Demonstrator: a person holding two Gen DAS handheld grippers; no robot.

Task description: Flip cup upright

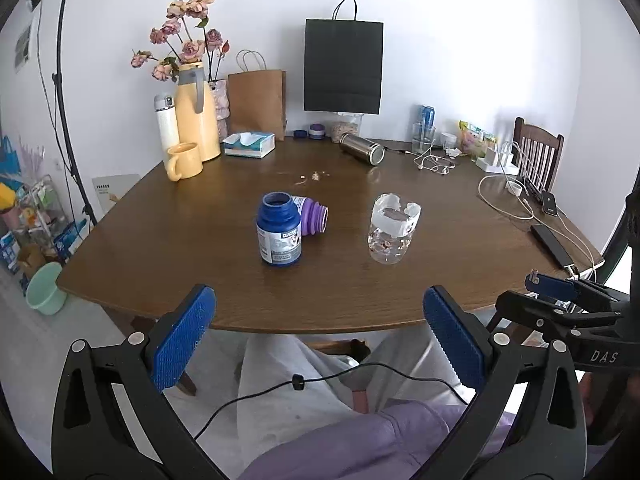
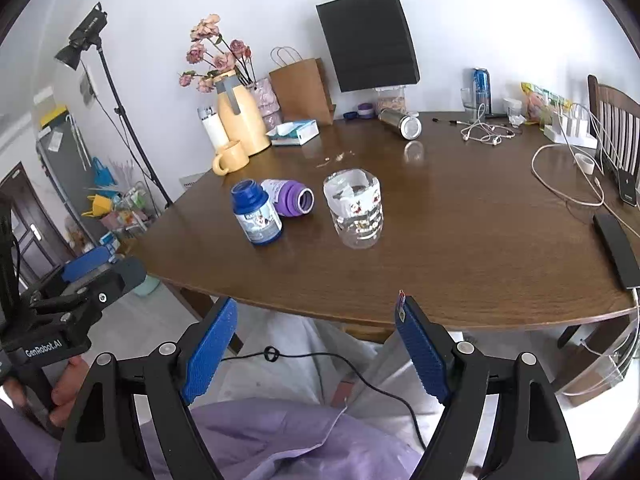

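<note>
A clear plastic cup (image 1: 392, 229) with a white band and small printed figures stands on the brown table (image 1: 208, 272), right of centre; it also shows in the right wrist view (image 2: 355, 208). Which end is up I cannot tell. My left gripper (image 1: 320, 336) is open and empty, held before the table's near edge, well short of the cup. My right gripper (image 2: 316, 344) is open and empty, also off the near edge. The right gripper shows at the right of the left wrist view (image 1: 560, 292).
An upright open blue bottle (image 1: 279, 231) and a purple bottle (image 1: 310, 216) lying on its side sit left of the cup. A steel flask (image 1: 362, 149) lies farther back. Yellow mug (image 1: 183, 161), jug, tissue box, bags, cables and phones (image 1: 551, 245) line the far and right edges.
</note>
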